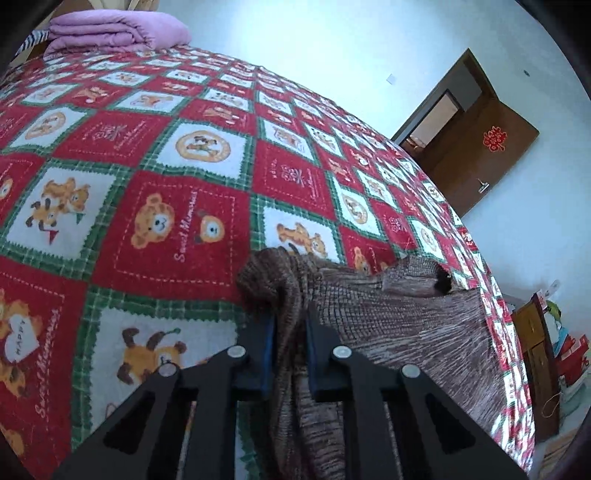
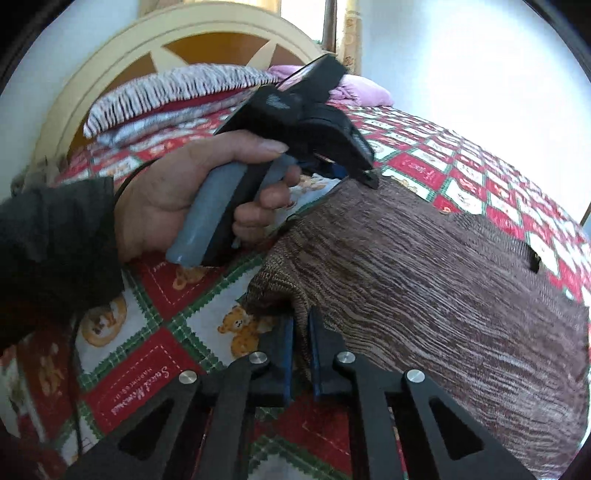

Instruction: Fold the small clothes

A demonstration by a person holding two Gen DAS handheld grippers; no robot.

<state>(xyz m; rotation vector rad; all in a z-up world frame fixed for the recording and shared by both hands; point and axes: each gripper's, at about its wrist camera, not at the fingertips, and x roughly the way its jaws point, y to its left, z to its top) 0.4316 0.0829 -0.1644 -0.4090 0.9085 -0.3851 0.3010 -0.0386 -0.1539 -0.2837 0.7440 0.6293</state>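
Note:
A brown knitted garment (image 1: 388, 325) lies on the bed's red, green and white bear-patterned blanket (image 1: 147, 184). My left gripper (image 1: 290, 325) is shut on a bunched edge of the garment, fabric pinched between its blue pads. In the right wrist view the same garment (image 2: 424, 277) spreads to the right. My right gripper (image 2: 301, 325) is shut on another corner of it. The left gripper (image 2: 354, 171), held in a hand, grips the garment's far edge there.
A folded purple quilt (image 1: 110, 33) lies at the head of the bed. A fringed pillow (image 2: 166, 96) rests against the cream headboard (image 2: 110, 66). A brown door (image 1: 491, 147) stands open beyond the bed, with cluttered furniture (image 1: 539, 350) by the bed's edge.

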